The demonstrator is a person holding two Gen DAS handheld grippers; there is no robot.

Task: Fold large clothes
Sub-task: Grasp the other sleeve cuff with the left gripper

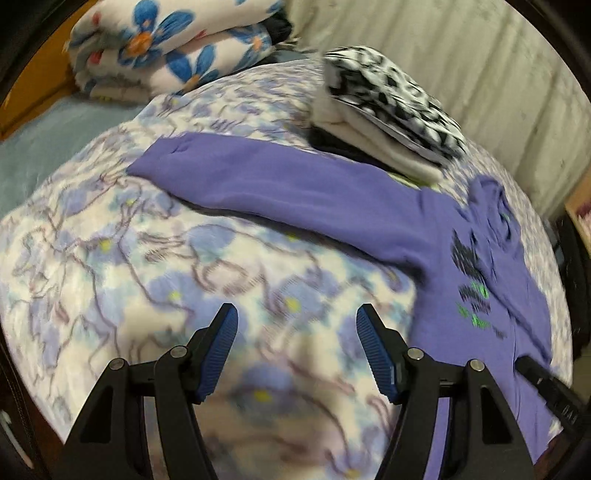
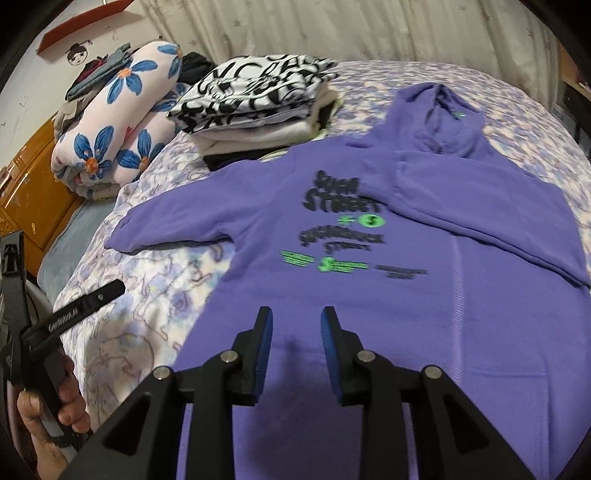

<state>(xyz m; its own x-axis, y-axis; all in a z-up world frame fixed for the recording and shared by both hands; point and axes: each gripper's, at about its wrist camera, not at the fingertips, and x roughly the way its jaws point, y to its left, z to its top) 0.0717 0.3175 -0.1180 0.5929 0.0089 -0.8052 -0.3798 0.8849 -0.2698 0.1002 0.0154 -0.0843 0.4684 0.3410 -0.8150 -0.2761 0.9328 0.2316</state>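
A bedspread printed with pale purple flowers (image 2: 155, 295) covers the bed. A rolled white quilt with big blue flowers (image 2: 110, 136) lies near an orange wooden cabinet (image 2: 33, 195). A cream curtain (image 2: 332, 29) hangs behind, beside a small face sticker (image 2: 77, 53).

**Grippers and hand: present state**

Your left gripper (image 1: 297, 325): pitched steeply downward, jaws set wide apart, nothing between the blue pads (image 1: 373, 341). In the right wrist view its black body enters from 9 o'clock, with your left hand (image 2: 55, 413) wrapped round the handle at 8 o'clock, fingers curled.

Your right gripper (image 2: 297, 325): also pitched downward, jaws standing narrowly parted, pads clear of each other, nothing pinched. One of its black fingers shows in the left wrist view at 4 o'clock.
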